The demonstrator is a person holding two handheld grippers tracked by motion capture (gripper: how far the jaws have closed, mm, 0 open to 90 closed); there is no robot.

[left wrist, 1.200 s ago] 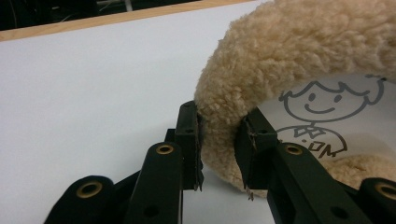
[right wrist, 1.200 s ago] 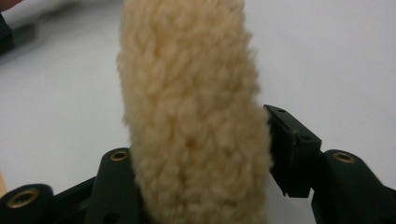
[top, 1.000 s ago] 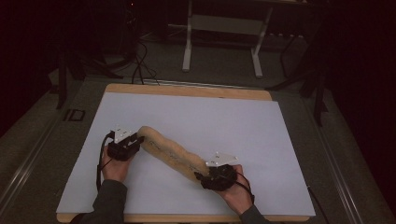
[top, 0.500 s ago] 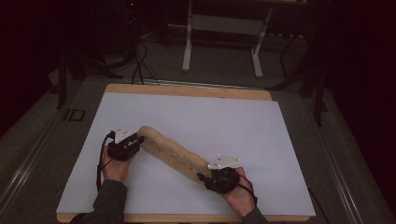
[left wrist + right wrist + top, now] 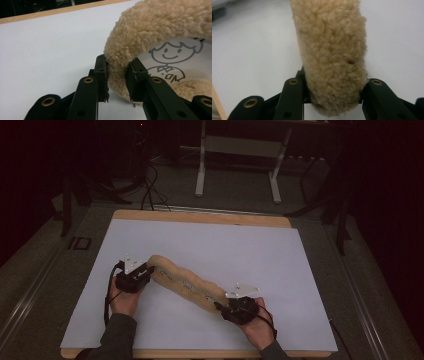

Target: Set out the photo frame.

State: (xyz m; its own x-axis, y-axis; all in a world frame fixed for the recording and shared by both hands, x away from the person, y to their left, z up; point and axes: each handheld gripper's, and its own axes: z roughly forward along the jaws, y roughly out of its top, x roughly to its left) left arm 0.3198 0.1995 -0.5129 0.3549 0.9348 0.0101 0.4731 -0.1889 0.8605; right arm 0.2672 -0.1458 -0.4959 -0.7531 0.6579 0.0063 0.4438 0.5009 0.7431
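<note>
The fuzzy tan cloth [image 5: 186,284] lies rolled long on the white mat [image 5: 240,245], running from 10 o'clock down to 4 o'clock. It looks soft, light and floppy, so I think it sags if held in the middle. The ends are the best spots to grab. The left gripper [image 5: 141,273] pinches the 10 o'clock end. The right gripper [image 5: 220,306] has just been closing and now squeezes the 4 o'clock end, where before it sat wider around it.

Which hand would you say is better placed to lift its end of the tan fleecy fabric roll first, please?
Probably the left: the left tool pinches only a thin fold of the tan fleecy fabric roll, already raised; the right tool has just closed around the bulky end.
</note>
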